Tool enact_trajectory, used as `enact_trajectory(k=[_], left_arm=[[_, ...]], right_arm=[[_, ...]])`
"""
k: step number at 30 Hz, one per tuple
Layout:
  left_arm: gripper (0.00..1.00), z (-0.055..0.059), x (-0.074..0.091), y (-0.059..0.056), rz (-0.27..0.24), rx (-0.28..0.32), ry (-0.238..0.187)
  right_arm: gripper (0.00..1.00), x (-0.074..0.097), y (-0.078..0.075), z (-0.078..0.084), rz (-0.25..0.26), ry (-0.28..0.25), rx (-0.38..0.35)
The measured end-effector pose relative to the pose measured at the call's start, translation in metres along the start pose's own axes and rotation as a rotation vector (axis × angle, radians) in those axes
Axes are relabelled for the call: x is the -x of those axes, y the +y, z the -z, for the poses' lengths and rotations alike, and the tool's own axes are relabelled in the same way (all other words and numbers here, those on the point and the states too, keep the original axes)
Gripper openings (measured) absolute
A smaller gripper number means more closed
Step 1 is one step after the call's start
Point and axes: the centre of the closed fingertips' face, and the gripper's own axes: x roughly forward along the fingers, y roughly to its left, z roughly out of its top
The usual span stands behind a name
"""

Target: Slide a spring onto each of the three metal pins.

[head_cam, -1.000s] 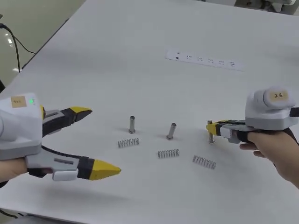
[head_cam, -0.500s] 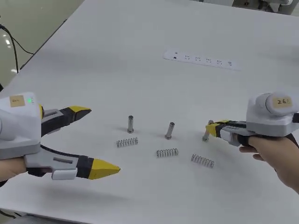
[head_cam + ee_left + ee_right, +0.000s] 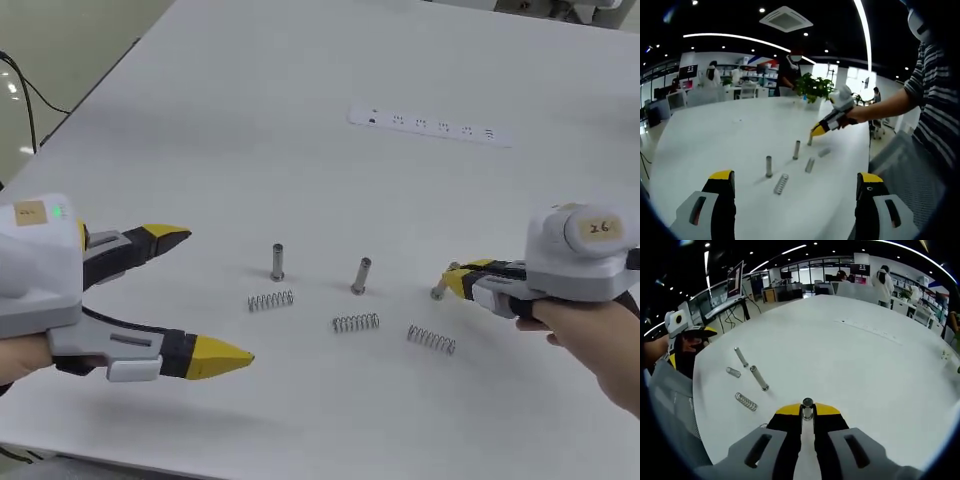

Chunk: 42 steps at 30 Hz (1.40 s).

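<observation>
The left gripper (image 3: 215, 295) hangs with its jaws spread wide and nothing between them. Ahead of its tips stands the left pin (image 3: 277, 262), with the left spring (image 3: 271, 300) lying flat on the table (image 3: 300, 150) just short of it. Further out from those jaws are the middle pin (image 3: 361, 276) and the middle spring (image 3: 356, 322).

The right gripper (image 3: 455, 278) has its jaws pressed together on the third pin (image 3: 440, 287), which is caught at the very tips and leans. The right spring (image 3: 431, 340) lies near those tips.

The hold looks thin, so the pin could pivot, slip out and roll. The jaws also cover part of the shaft, which may leave the spring little free length to slide onto. A careless sweep by either gripper could topple the two standing pins or scatter the springs.
</observation>
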Motion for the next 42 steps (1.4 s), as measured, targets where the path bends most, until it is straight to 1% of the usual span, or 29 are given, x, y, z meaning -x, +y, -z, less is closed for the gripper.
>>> enact_trajectory(k=[4,9,16,20,24,27,32,34,38,42], left_arm=[[0.99,-0.001,0.0,-0.002,0.001,-0.001,-0.002],[0.99,-0.001,-0.001,-0.005,0.008,-0.005,-0.002],[0.99,-0.002,0.001,-0.004,0.004,-0.003,-0.005],[0.99,0.0,0.001,-0.005,0.004,-0.003,-0.001],[0.99,0.001,0.001,-0.004,0.004,0.0,-0.001],[0.99,0.001,0.001,-0.004,0.004,0.0,0.0],[0.99,-0.001,0.0,-0.003,0.005,0.001,-0.003],[0.99,-0.001,0.0,-0.003,0.004,0.002,-0.005],[0.99,-0.001,0.0,-0.003,0.007,0.003,-0.002],[0.99,0.0,-0.001,-0.003,0.008,0.004,-0.001]], right_arm=[[0.05,0.001,0.0,0.001,0.002,0.005,0.017],[0.05,0.001,0.0,0.002,0.004,0.018,0.058],[0.06,0.002,0.003,0.002,-0.007,0.017,0.061],[0.1,0.002,0.004,0.003,-0.007,0.018,0.055],[0.14,0.003,0.004,0.001,-0.007,0.009,0.04],[0.15,0.004,0.004,0.001,-0.005,0.008,0.038],[0.24,0.005,0.006,0.0,-0.005,0.002,0.025],[0.25,0.006,0.006,-0.001,-0.003,-0.006,0.026],[0.3,0.007,0.008,-0.002,-0.01,-0.019,-0.001],[0.31,0.009,0.01,-0.001,-0.016,-0.022,-0.002]])
